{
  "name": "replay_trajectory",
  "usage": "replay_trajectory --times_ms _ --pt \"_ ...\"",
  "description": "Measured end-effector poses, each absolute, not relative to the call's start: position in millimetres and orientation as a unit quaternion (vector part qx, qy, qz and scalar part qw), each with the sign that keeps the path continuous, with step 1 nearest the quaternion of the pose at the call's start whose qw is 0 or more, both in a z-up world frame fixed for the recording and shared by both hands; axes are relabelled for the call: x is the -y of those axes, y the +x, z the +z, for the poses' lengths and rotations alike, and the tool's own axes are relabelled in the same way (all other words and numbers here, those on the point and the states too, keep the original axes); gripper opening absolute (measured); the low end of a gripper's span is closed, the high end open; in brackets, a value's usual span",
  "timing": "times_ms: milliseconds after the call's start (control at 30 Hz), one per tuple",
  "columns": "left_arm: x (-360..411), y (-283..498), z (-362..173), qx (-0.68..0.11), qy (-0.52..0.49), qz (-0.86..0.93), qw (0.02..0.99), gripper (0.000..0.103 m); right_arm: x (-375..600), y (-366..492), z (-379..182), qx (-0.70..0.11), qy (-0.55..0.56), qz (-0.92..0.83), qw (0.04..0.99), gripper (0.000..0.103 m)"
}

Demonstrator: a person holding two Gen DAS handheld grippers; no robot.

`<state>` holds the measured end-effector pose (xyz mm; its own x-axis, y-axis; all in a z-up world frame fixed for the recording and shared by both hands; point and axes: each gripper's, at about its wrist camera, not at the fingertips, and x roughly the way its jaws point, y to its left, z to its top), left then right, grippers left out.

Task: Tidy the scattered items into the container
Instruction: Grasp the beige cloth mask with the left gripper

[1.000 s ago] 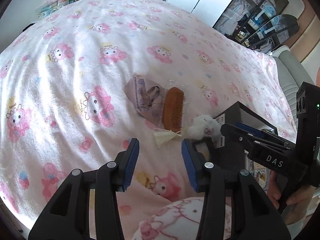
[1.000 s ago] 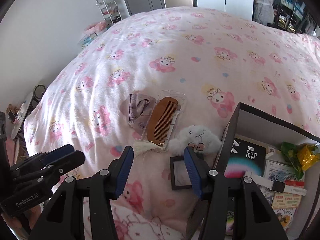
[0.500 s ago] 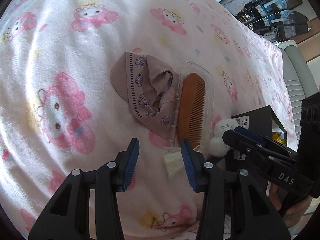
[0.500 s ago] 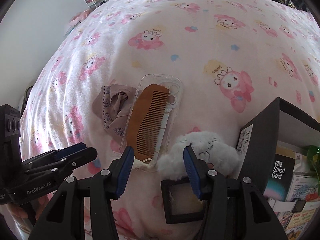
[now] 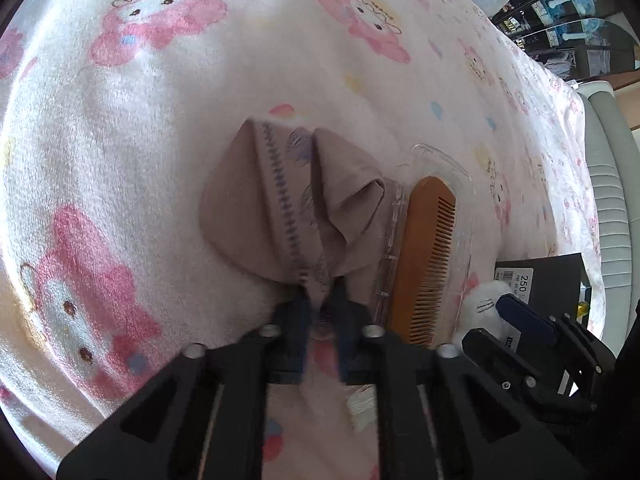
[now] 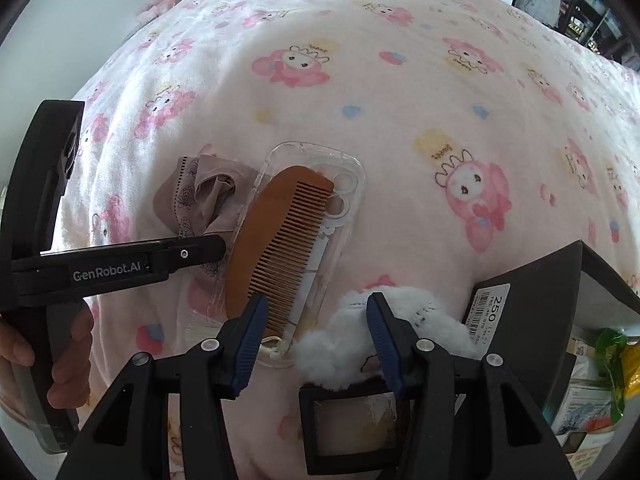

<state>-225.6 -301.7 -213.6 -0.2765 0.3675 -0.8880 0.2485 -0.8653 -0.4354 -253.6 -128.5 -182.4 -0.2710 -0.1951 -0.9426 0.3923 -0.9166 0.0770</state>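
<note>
Counts: I saw two grippers, one cloth, one comb, one phone case, one plush toy, one small frame and one box.
Left gripper (image 5: 320, 300): its jaws had come together on the near edge of the beige cloth (image 5: 280, 208), pinching a fold of it.
Right gripper (image 6: 316, 328): its jaws stood apart and held nothing; I had it low over the white plush toy (image 6: 344, 344), one finger in front of the fluff, though I could not tell whether it touched.
Cloth: thin, crumpled, with a printed shell pattern, lying on the bed beside the case.
Comb (image 6: 276, 240): wooden, arched back, fine teeth, resting on the clear plastic phone case (image 6: 344, 184).
Frame (image 6: 352, 424): small, black, square, just below the toy.
Box (image 6: 536, 308): black, open, already holding packets, at the right of the scattered things.
Blanket (image 6: 400, 92): fleecy pink, printed with cartoon rabbits.
</note>
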Motion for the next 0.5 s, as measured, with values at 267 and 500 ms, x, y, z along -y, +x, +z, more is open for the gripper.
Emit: replay_trajectory --times_ms 267,500 --pt "299.8 -184.3 -175.1 0.248 -0.560 0.789 0.045 0.004 138.2 -243.1 -176.3 -0.086 0.567 -0.794 0.202 0.047" --pt "322.0 -139.7 -164.8 0.258 -0.552 0.792 0.035 0.004 151.2 -232.3 -179.1 -0.094 0.566 -0.789 0.221 0.047"
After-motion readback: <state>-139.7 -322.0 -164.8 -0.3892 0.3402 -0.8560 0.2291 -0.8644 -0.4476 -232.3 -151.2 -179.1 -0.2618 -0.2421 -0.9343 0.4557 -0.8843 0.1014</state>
